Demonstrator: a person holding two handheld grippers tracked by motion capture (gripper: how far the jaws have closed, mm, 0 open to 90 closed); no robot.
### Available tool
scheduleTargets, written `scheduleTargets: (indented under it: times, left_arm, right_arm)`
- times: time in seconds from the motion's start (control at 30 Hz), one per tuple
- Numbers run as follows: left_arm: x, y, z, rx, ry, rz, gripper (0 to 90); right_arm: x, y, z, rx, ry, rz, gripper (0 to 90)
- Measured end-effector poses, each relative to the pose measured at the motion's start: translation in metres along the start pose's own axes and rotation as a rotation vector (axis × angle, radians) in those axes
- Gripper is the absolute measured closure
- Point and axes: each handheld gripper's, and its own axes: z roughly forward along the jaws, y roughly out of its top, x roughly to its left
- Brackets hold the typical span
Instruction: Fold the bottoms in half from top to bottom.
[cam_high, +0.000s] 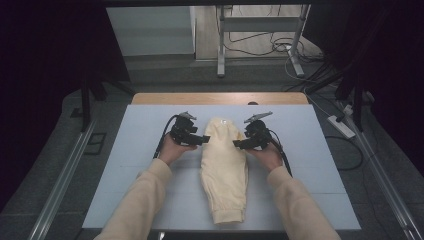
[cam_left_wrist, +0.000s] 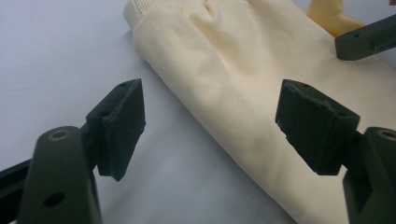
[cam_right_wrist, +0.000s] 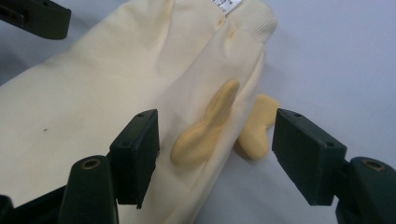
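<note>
A cream, folded pair of soft trousers (cam_high: 225, 165) lies lengthwise on the white table top (cam_high: 130, 165), ribbed waistband at the far end. My left gripper (cam_high: 205, 139) hovers at its left edge near the waistband, jaws open; in the left gripper view the garment (cam_left_wrist: 243, 70) edge runs between the open left gripper (cam_left_wrist: 217, 123) pads. My right gripper (cam_high: 237, 144) is at the garment's right edge, also open. In the right gripper view the right gripper (cam_right_wrist: 219, 151) straddles the cloth (cam_right_wrist: 93, 93) edge and two darker yellow cord ends (cam_right_wrist: 205, 126).
A wooden strip (cam_high: 220, 98) borders the table's far edge. Beyond it stand metal frame legs (cam_high: 220, 50) with loose cables on the floor. A white power strip (cam_high: 341, 126) lies on the floor to the right. Metal rails run along both sides.
</note>
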Motion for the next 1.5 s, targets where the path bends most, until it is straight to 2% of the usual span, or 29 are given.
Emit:
scheduleTargets:
  times: [0.17, 0.4, 0.7, 0.83, 1.07, 1.37, 1.5]
  left_arm:
    - [0.006, 0.004, 0.005, 0.005, 0.003, -0.002, 24.9]
    - [0.016, 0.005, 0.014, 0.006, 0.012, -0.029, 26.1]
    - [0.016, 0.004, 0.034, 0.047, -0.002, -0.037, 27.4]
    - [0.016, 0.004, 0.036, 0.051, -0.005, -0.037, 28.9]
    - [0.017, 0.003, 0.038, 0.067, -0.002, -0.042, 31.1]
    - [0.016, 0.003, 0.042, 0.070, -0.004, -0.047, 31.9]
    - [0.015, 0.003, 0.043, 0.070, 0.002, -0.043, 32.4]
  right_arm:
    - [-0.004, 0.008, 0.006, -0.007, 0.002, 0.005, 32.0]
    - [-0.013, 0.016, 0.016, 0.023, -0.012, 0.023, 31.8]
    - [-0.011, 0.022, 0.032, 0.059, -0.029, 0.009, 31.9]
    - [-0.011, 0.021, 0.037, 0.078, -0.034, 0.008, 32.0]
    - [-0.018, 0.017, 0.043, 0.094, -0.016, 0.047, 32.0]
    - [-0.017, 0.016, 0.044, 0.101, -0.024, 0.031, 32.2]
    - [-0.022, 0.014, 0.045, 0.100, -0.006, 0.069, 32.4]
